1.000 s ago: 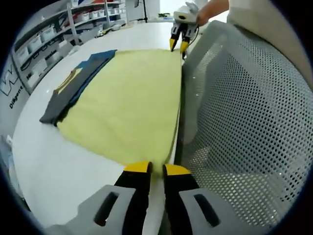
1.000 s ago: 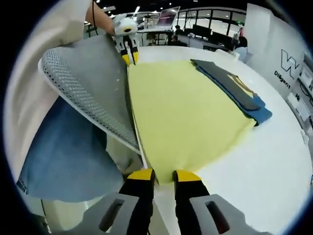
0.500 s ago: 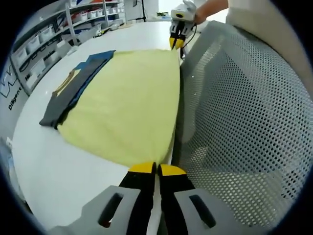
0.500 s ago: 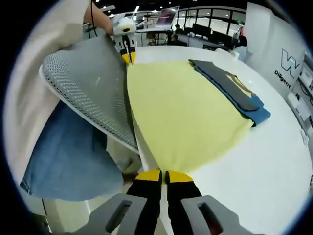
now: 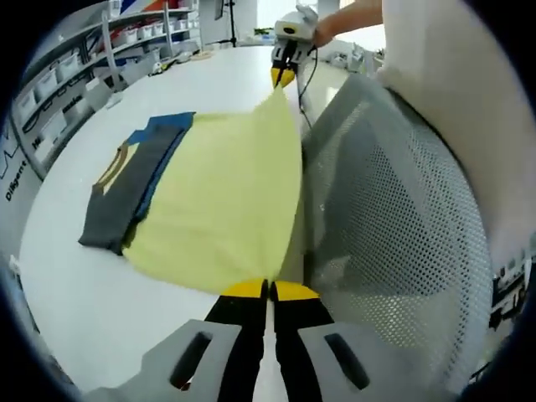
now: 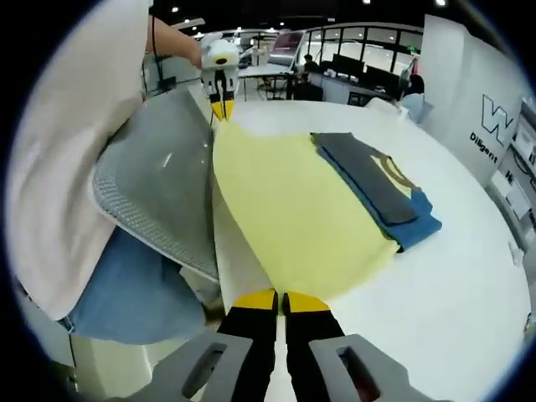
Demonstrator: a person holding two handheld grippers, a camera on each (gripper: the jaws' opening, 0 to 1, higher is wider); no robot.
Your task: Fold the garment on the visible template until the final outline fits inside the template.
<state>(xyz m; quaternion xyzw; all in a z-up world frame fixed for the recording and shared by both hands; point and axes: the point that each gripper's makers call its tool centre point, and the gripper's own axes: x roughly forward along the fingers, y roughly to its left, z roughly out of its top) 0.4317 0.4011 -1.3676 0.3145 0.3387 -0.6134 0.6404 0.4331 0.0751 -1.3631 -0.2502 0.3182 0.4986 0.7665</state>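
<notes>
A pale yellow garment [image 5: 218,193] lies spread on the white table [image 5: 75,276], with its near edge raised off the surface. My left gripper [image 5: 268,289] is shut on one near corner of that edge. My right gripper [image 6: 280,297] is shut on the other near corner, and in the left gripper view it appears far off [image 5: 283,77] with the cloth rising to it. In the right gripper view the yellow garment [image 6: 293,209] stretches up to the left gripper [image 6: 221,107]. The far edge still rests on the table [image 6: 452,276].
A folded dark grey garment on a blue one [image 5: 126,184] [image 6: 368,180] lies against the yellow cloth's far side. A grey mesh chair back [image 5: 394,251] [image 6: 159,184] stands close to the table's near edge, by the person's legs. Shelves [image 5: 75,59] line the wall.
Both grippers went from open to shut on the yellow garment's near corners, then rose, lifting that edge off the table. The far edge has slid nearer, baring more of the grey and blue pile.
</notes>
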